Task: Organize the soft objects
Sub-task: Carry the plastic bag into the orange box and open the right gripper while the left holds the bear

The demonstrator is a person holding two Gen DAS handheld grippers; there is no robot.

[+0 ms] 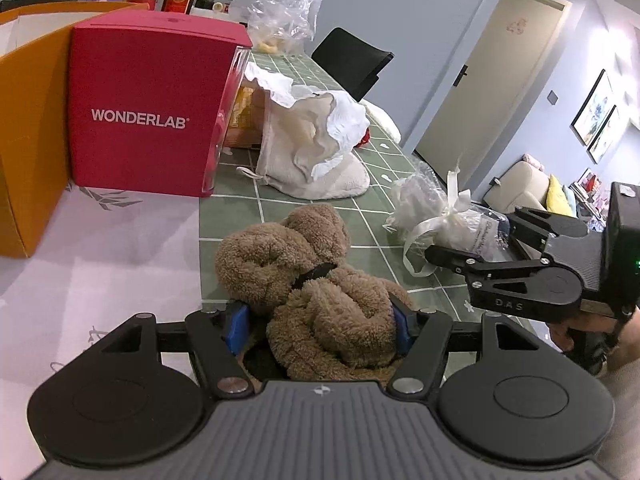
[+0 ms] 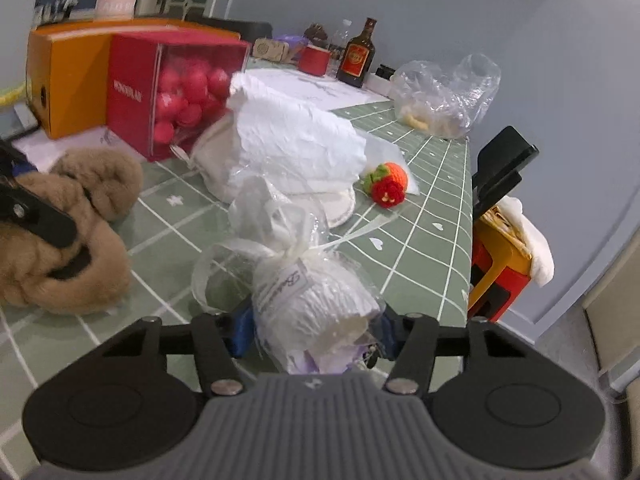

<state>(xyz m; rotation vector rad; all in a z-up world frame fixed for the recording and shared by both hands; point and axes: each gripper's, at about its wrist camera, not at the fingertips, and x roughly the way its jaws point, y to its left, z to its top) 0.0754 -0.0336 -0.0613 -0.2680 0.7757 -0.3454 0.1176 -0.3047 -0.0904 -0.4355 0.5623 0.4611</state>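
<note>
Brown teddy bear (image 1: 304, 280) clamped in left gripper (image 1: 320, 326); cellophane-wrapped white bundle (image 2: 316, 304), contents unclear, in right gripper (image 2: 314, 330).

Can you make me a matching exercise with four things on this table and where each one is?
Things:
1. brown teddy bear
2. ribbon-tied white bundle
3. crocheted strawberry
4. red balls

Places:
A. inside the red box
B. between the left claw's fingers
C. loose on the green cloth
D. between the right claw's fingers

Pairs: 1-B, 2-D, 3-C, 4-A

Brown plush bear (image 1: 316, 280) lying beside wrapped white bundle (image 2: 316, 300).
</note>
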